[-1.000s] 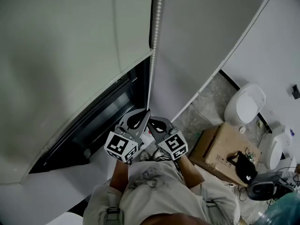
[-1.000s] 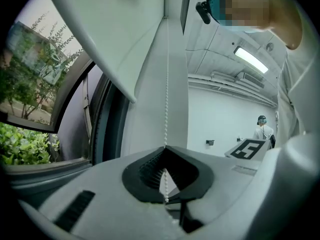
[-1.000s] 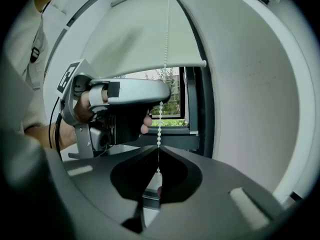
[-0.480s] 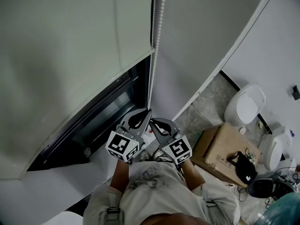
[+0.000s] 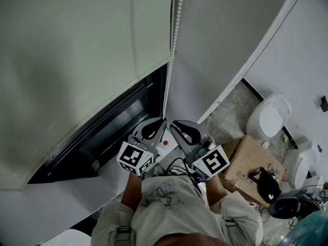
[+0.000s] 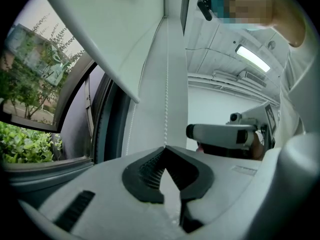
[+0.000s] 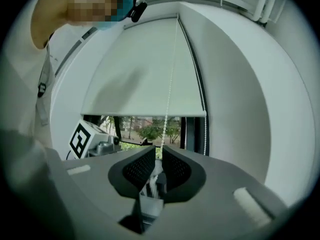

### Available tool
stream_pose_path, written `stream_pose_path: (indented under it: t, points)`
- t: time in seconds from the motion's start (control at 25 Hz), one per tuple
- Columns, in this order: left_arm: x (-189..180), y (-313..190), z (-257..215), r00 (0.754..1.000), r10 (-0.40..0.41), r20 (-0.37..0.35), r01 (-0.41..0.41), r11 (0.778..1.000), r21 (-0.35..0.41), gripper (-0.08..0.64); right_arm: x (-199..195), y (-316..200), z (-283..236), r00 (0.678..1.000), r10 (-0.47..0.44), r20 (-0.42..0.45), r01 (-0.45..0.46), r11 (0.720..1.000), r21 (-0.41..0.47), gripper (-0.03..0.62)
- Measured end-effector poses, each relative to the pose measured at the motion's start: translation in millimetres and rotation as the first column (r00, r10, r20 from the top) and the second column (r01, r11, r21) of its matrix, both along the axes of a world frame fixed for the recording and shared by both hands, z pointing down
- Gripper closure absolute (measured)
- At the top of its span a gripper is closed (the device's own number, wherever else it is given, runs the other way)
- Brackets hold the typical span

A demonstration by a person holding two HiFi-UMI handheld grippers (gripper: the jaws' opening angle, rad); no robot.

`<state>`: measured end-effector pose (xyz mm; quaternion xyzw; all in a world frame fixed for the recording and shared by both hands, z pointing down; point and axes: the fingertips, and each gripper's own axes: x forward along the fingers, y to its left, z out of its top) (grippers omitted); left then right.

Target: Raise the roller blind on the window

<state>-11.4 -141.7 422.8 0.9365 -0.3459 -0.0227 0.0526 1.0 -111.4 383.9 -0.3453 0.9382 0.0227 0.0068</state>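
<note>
Pale grey-green fabric fills the upper left of the head view: the roller blind (image 5: 77, 60) is lowered most of the way, and its bottom bar runs slantwise above a strip of dark-framed window (image 5: 123, 119). Through that strip the right gripper view shows trees and greenery. Along the blind's right edge hangs the white bead chain (image 5: 173, 40), against a plain white wall.

The left gripper (image 5: 161, 122) points level at the window. Its jaws are pressed together on the chain, which runs straight down into their meeting tips in the left gripper view. The right gripper (image 5: 177, 125) sits just beside it, to the right. Its jaws stand a narrow slot apart, and the chain drops to the mouth of that slot, with neither pad seen pressing on it.

Below the grippers lie a small white box with a red button (image 5: 165, 143) and a tangle of black cables (image 5: 177, 165). To the right the floor (image 5: 230, 109) is mottled grey stone, edged by a black skirting strip (image 5: 254, 89). On it stand a cardboard box (image 5: 240, 160), topped by a black pouch (image 5: 266, 182), and a white rounded fixture (image 5: 269, 114). A strip lamp (image 6: 252, 58) glows on the white ceiling.
</note>
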Motion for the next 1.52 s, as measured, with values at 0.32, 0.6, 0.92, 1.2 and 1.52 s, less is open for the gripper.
stream_pose_path:
  t: [0.32,0.6,0.92,1.2,1.52]
  points:
    - [3.9,-3.2,1.2,1.0,0.004,0.002,-0.004,1.0,0.006,0.549,-4.8,-20.1,-62.5,0.997,-0.016,0.082,0.005,0.991,0.135,0.535]
    - [9.5,-2.6,1.5,1.0,0.009,0.001,-0.009,1.0,0.007,0.549,-11.2,-37.2,-83.6,0.995,-0.052,0.08,0.039,0.987,0.156,0.531]
    - [10.5,-2.7,5.0,1.0,0.006,0.007,-0.007,1.0,0.012,0.549,-17.0,-39.7,-92.7,0.992,-0.084,0.091,0.069,0.985,0.155,0.57]
    - [8.5,-7.5,3.8,1.0,-0.002,-0.002,0.002,1.0,0.018,0.549,-15.8,-41.8,-92.5,0.991,-0.074,0.112,0.055,0.985,0.163,0.578]
    - [8.0,-9.2,25.0,1.0,-0.007,0.03,0.008,1.0,-0.017,0.549,-20.2,-44.7,-75.8,0.996,-0.046,0.073,0.034,0.986,0.162,0.578]
